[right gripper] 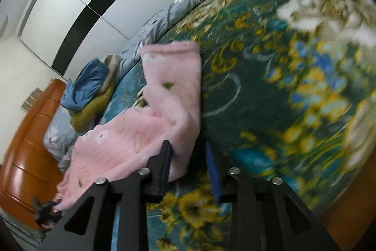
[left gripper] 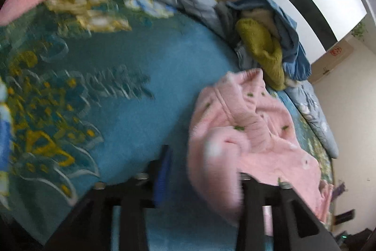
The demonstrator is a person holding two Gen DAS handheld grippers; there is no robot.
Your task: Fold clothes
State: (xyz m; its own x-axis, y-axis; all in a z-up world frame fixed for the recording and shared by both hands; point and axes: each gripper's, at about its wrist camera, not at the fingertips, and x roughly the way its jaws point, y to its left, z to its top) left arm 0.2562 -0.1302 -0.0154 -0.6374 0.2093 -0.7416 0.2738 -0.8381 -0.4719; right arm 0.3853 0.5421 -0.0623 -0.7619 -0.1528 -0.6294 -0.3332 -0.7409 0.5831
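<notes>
Black fingers of the left gripper (left gripper: 202, 171) stand parted, pads pressing nothing; a pink fleece garment (left gripper: 249, 133) (green-flecked) lies rumpled around its right finger on the teal floral blanket (left gripper: 131, 77). Right gripper (right gripper: 190, 157) likewise stands apart, the garment's folded edge lying between and ahead of its fingers. Beyond lies a clothes pile (left gripper: 265, 39).

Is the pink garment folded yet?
Partly. The pink garment lies rumpled on the bedspread, one end doubled over, no neat fold.
</notes>
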